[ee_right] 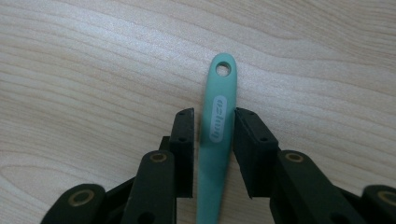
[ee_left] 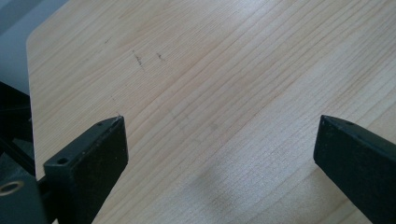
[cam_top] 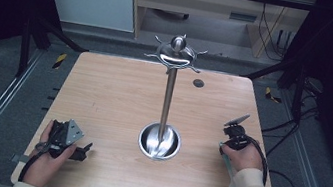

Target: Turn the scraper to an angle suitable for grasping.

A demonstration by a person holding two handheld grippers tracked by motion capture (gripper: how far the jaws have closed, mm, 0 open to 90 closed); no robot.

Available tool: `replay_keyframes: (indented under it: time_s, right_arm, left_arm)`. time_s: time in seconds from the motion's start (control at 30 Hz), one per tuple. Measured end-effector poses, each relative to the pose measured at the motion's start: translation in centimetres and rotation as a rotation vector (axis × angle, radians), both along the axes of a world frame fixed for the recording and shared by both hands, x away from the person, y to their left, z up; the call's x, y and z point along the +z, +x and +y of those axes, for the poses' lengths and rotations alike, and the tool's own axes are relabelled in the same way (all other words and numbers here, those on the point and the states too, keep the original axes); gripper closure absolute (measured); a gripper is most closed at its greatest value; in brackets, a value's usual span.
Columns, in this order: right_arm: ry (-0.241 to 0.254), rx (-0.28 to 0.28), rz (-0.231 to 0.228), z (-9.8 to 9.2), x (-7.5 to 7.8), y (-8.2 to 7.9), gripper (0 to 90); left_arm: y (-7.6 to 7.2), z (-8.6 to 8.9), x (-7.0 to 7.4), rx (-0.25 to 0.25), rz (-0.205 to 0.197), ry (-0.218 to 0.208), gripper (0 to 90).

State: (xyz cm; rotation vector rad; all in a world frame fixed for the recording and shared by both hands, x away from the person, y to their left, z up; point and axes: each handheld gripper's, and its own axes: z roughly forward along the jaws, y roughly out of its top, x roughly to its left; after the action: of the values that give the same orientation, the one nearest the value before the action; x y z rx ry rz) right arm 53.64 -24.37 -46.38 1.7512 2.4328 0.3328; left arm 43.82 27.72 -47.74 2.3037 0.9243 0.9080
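Observation:
A teal utensil handle (ee_right: 218, 140) with a hole at its end lies flat on the wooden table (cam_top: 103, 93). My right gripper (ee_right: 214, 112) is shut on it, one jaw on each side of the handle. In the high view that right gripper (cam_top: 235, 134) points down at the table's right edge, with a bit of the teal utensil (cam_top: 221, 146) beside the hand. My left gripper (cam_top: 82, 151) rests at the front left, open and holding nothing. In its own view the left gripper (ee_left: 219, 121) has its jaws wide apart over bare wood.
A tall shiny metal stand (cam_top: 168, 99) rises from a round base (cam_top: 159, 142) at the table's middle, with a ring of hooks (cam_top: 175, 57) on top. A small dark round spot (cam_top: 198, 83) sits near the far edge. Dark frame legs flank the table.

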Motion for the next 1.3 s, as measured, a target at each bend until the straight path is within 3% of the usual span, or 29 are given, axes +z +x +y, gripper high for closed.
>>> replay_keyframes:
  time_s: [0.4, 0.67, 0.9, 0.97, 1.17, 1.3]
  right_arm:
    - [-0.026, -0.019, 0.006, 0.2, -0.3, 0.1, 73.1]
    - [-0.015, -0.041, -0.001, 0.2, -0.2, 0.0, 74.0]
    - [0.037, -0.031, -0.057, -0.1, 1.5, -0.8, 74.2]
    - [0.086, 0.000, -0.090, -0.2, 2.6, -1.5, 74.2]
    - [0.147, 0.003, -0.148, -0.6, 4.2, -2.7, 74.3]
    - [0.197, 0.012, -0.226, -1.0, 5.7, -3.6, 74.3]
  left_arm:
    - [0.0, -0.1, 0.0, -0.005, 0.004, 0.000, 2.8]
    - [0.0, -0.1, 0.0, -0.007, 0.005, 0.001, 2.8]
    - [0.0, 0.0, -0.1, -0.007, 0.008, 0.002, 2.7]
    - [-0.1, 0.0, 0.0, 0.001, -0.001, -0.003, 2.8]
    - [0.0, 0.2, -0.1, 0.006, 0.005, 0.000, 2.8]
    - [0.0, 0.2, -0.1, 0.015, -0.001, -0.006, 2.8]
